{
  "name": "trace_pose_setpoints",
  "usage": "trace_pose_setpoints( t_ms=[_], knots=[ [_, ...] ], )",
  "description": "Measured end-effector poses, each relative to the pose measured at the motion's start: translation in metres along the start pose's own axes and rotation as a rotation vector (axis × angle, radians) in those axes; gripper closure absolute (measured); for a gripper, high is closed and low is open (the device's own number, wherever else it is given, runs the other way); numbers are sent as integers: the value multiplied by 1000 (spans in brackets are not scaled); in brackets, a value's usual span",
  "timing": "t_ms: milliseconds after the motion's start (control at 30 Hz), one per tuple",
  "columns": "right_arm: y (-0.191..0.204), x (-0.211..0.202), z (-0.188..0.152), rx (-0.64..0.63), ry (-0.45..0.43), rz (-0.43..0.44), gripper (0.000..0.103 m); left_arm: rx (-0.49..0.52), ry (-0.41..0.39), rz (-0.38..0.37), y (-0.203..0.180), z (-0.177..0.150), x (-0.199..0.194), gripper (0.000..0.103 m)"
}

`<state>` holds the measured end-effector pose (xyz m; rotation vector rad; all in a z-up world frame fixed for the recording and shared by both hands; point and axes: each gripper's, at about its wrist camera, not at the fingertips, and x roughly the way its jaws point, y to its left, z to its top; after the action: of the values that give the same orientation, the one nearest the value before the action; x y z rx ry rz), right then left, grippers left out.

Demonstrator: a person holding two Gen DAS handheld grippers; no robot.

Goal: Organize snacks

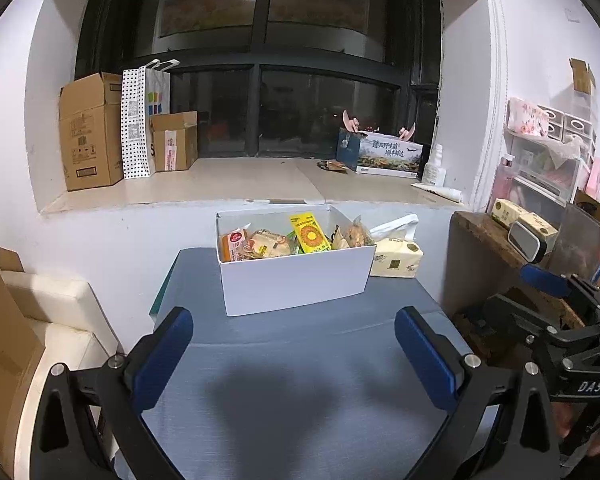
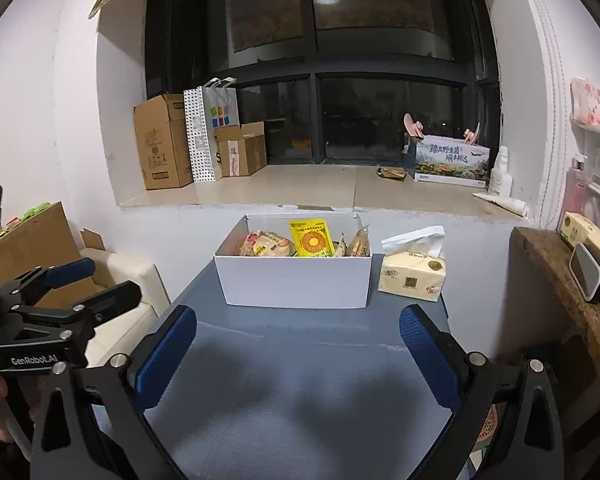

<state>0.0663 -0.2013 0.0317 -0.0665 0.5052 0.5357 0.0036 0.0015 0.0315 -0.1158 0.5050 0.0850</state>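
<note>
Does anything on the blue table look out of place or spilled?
Nothing is spilled. The snacks all sit inside the white box. Only the tissue pack beside it is not a snack.

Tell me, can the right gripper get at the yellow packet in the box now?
Probably yes: the right gripper is open, the table ahead is bare, and the yellow packet stands exposed in the open-topped box.

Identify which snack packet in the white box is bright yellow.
The upright packet with the round orange sunflower design, mid-box; its neighbours are clear-wrapped pastries or orange.
</note>
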Motion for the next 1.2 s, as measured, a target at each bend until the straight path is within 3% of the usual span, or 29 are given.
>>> trace_pose_setpoints(
  t_ms=[1200],
  knots=[
    [2,-5,0,10,-9,30,0,7,10,2,-1,-4,3,0]
  ],
)
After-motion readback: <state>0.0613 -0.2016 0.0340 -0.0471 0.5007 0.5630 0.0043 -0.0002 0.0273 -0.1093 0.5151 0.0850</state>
